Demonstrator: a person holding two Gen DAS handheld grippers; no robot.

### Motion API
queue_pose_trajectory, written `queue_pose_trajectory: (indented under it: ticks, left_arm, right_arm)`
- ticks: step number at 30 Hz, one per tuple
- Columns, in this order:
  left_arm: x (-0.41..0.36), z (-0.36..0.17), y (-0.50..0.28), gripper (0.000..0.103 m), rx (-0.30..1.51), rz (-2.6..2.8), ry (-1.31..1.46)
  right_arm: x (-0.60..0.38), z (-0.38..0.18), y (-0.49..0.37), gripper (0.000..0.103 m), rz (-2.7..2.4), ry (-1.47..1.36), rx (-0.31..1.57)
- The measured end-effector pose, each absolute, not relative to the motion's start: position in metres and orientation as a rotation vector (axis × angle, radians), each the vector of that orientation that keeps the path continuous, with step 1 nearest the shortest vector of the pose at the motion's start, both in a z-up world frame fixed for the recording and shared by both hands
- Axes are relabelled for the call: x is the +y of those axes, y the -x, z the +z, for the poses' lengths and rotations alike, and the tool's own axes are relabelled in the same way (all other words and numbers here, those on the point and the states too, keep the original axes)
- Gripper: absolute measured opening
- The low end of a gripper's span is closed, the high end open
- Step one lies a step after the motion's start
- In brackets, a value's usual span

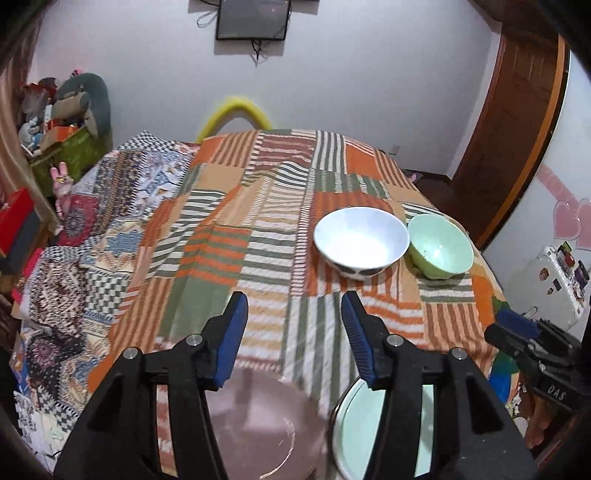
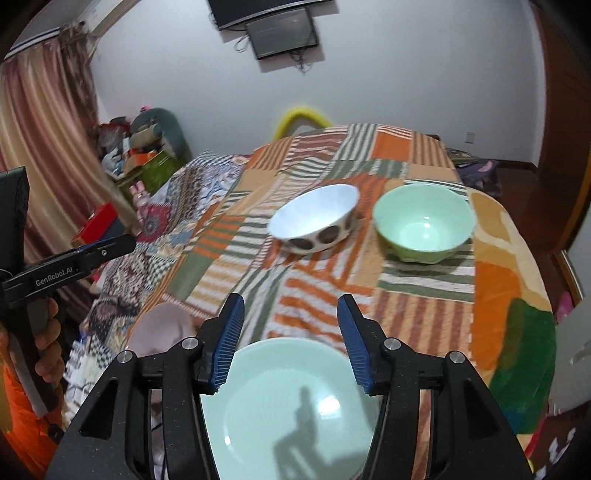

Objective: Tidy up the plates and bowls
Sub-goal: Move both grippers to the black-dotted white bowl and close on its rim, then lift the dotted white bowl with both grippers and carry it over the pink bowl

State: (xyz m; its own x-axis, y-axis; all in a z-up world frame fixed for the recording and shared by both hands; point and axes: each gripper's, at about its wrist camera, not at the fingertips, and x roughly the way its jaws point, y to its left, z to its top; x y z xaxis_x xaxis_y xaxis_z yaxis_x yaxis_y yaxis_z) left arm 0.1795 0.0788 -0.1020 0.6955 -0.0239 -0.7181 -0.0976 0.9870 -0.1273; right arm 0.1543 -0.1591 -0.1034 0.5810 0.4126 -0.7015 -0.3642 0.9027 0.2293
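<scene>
A white bowl with dark spots (image 1: 361, 242) (image 2: 314, 218) and a light green bowl (image 1: 440, 245) (image 2: 424, 221) stand side by side on the striped patchwork cloth. A pink plate (image 1: 258, 424) (image 2: 162, 328) and a pale green plate (image 1: 354, 432) (image 2: 291, 406) lie at the near edge. My left gripper (image 1: 293, 314) is open and empty above the pink plate. My right gripper (image 2: 291, 314) is open and empty above the pale green plate; it also shows at the right of the left wrist view (image 1: 517, 325).
The cloth covers a surface (image 2: 417, 302) that drops off at the right. A patterned quilt (image 1: 92, 236) lies left. Boxes and soft toys (image 1: 62, 122) pile at the far left. A yellow arch (image 1: 232, 110) and a wall screen (image 1: 253, 18) lie beyond.
</scene>
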Motion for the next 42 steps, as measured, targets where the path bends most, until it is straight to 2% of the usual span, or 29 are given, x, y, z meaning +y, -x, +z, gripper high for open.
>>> queue_pose_trajectory:
  ticks: [17, 19, 24, 27, 33, 42]
  left_arm:
    - [0.06, -0.168, -0.315, 0.052, 0.94, 0.009, 0.17]
    - [0.06, -0.174, -0.326, 0.05, 0.942, 0.008, 0.162]
    - [0.061, -0.186, -0.346, 0.033, 0.96, 0.002, 0.154]
    - [0.064, -0.193, -0.356, 0.027, 0.969, -0.008, 0.162]
    - [0.065, -0.204, -0.371, 0.022, 0.984, -0.008, 0.165]
    - [0.061, -0.222, -0.389, 0.016, 1.038, -0.02, 0.166]
  right_arm:
    - [-0.166, -0.121, -0.239, 0.049, 0.403, -0.109, 0.837]
    - [-0.163, -0.123, -0.255, 0.049, 0.397, -0.108, 0.835]
    - [-0.158, -0.13, -0.283, 0.049, 0.4, -0.127, 0.848]
    - [-0.151, -0.136, -0.297, 0.041, 0.398, -0.123, 0.869]
    - [-0.141, -0.154, -0.313, 0.029, 0.386, -0.105, 0.923]
    - [-0.134, -0.16, -0.321, 0.019, 0.376, -0.088, 0.962]
